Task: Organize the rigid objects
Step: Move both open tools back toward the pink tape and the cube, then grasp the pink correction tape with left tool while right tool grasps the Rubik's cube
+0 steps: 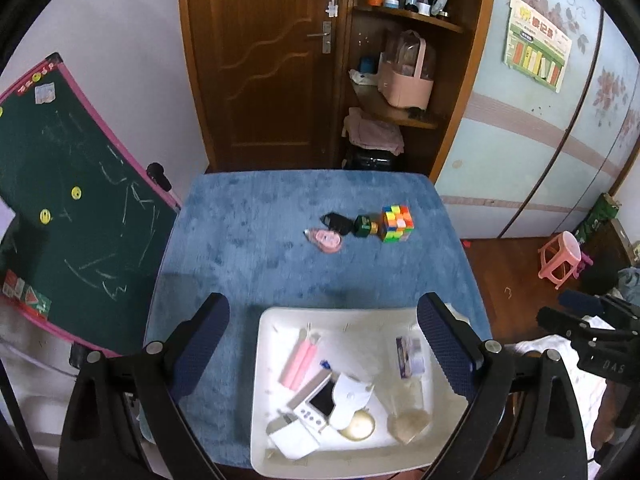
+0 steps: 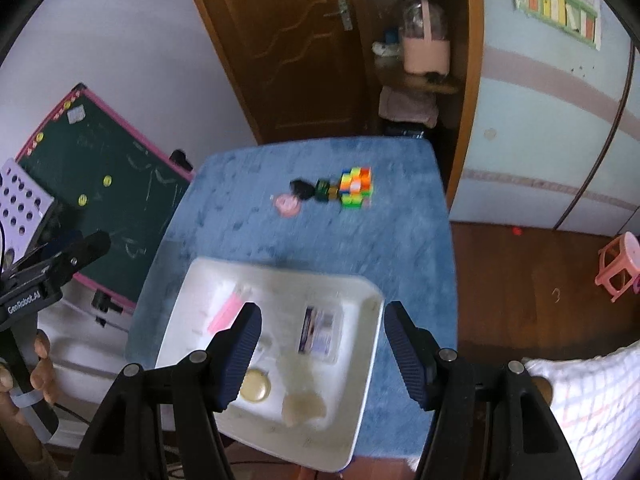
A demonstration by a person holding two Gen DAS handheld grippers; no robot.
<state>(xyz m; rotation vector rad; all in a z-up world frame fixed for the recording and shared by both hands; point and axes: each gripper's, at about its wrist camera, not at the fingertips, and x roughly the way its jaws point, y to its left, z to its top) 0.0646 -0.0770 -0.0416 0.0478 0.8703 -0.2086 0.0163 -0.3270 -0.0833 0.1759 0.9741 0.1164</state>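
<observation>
A white tray sits at the near edge of the blue-covered table. In it lie pink sticks, a card box, a small white device with a screen, a gold disc and a translucent piece. Farther back stand a colourful puzzle cube, a green block, a black object and a pink round case. My left gripper hangs open above the tray, holding nothing. My right gripper is open above the tray over the card box, also holding nothing.
A green chalkboard leans left of the table. Behind stand a wooden door and shelves with a pink basket. A pink stool is on the wooden floor at right. A hand holds the left gripper's handle.
</observation>
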